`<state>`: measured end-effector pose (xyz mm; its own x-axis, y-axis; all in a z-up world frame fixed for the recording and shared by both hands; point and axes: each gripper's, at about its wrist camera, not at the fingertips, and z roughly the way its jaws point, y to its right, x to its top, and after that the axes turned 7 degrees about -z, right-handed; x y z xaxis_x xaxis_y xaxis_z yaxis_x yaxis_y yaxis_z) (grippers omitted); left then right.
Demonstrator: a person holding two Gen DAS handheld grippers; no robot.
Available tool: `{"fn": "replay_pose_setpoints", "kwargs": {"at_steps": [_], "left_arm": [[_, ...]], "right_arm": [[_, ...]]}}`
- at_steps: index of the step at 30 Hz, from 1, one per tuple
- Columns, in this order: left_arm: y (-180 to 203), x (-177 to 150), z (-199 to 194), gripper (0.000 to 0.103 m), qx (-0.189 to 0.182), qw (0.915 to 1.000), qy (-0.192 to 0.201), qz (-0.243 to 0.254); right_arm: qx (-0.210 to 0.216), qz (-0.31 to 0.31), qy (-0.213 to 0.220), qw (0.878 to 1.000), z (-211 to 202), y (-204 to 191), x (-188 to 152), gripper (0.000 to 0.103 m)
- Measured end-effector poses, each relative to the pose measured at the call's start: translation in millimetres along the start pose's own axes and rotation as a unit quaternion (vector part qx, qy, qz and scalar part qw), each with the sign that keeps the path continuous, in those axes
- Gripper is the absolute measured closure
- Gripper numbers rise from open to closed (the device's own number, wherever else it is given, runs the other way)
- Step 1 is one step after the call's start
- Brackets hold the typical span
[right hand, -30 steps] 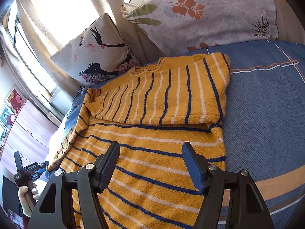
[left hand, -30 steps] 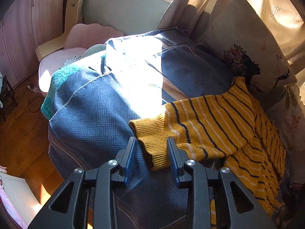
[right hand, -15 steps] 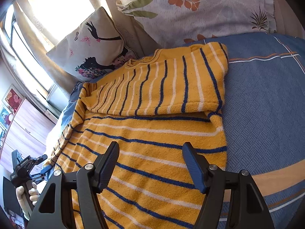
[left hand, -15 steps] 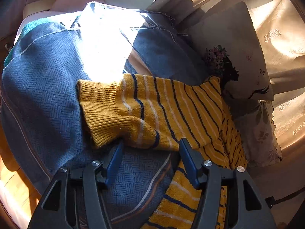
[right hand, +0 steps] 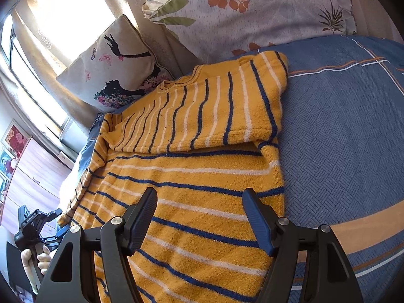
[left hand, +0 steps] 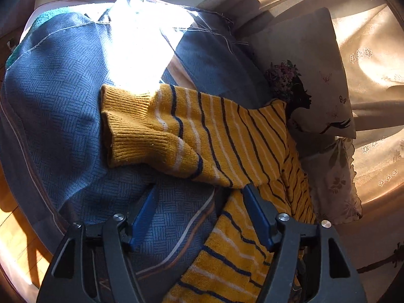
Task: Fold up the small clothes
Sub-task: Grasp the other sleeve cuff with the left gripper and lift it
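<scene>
- Ahead of your left fingers, sunlight blows out a patch of the blue bedspread (left hand: pixel 63 106).
- Beyond your right fingers, the window (right hand: pixel 58 12) glares white.
- Fisheye bends and darkens both views' edges.

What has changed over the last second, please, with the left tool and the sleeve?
The left tool had the sleeve cuff between its fingers; it has opened wider and backed off, leaving the sleeve flat on the bedspread. The right tool stays open above the sweater, which has not moved.

Sweater (right hand: pixel 192 202) hem below frame edge; bedspread (left hand: pixel 121 40) glare-washed.
</scene>
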<state>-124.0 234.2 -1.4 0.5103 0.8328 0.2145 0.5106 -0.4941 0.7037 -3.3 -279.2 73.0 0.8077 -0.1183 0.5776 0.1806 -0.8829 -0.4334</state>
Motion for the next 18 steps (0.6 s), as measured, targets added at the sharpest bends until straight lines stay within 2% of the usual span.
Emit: {"fn": "replay_pose_setpoints", "kwargs": {"at_steps": [2,6,7,8,9,10,14,18], "left_arm": [[0.7,6.2,3.3,0.031,0.008,0.9999,0.010,-0.007],[-6.2,25.8,8.5,0.031,-0.007,0.9983,0.036,-0.044],[-5.8,29.1,9.1,0.035,-0.006,0.9982,0.039,-0.045],[-2.7,31.3,10.0,0.064,0.002,0.9985,0.041,-0.036],[2.4,33.5,12.1,0.086,0.012,0.9991,0.036,-0.019],[8.0,35.4,13.2,0.097,0.015,0.9995,0.029,-0.006],[51.2,43.1,1.2,0.097,-0.005,0.9974,0.057,0.044],[134.3,41.0,2.8,0.097,-0.044,0.9876,0.072,0.132]], "right_arm": [[0.002,-0.002,0.003,1.000,-2.3,-0.7,-0.2,0.028],[0.004,0.002,0.007,1.000,-5.8,3.1,-1.8,0.028],[0.003,0.003,0.009,1.000,-7.4,4.8,-3.2,0.028],[0.001,0.004,0.012,1.000,-8.8,6.3,-3.9,0.028],[-0.001,0.005,0.015,1.000,-10.2,8.2,-4.5,0.028],[-0.004,0.007,0.018,1.000,-11.1,10.5,-4.7,0.028],[-0.003,0.022,0.026,0.999,-16.2,19.5,-3.5,0.028],[-0.007,0.025,0.038,0.999,-23.6,23.1,-4.2,0.028]]}}
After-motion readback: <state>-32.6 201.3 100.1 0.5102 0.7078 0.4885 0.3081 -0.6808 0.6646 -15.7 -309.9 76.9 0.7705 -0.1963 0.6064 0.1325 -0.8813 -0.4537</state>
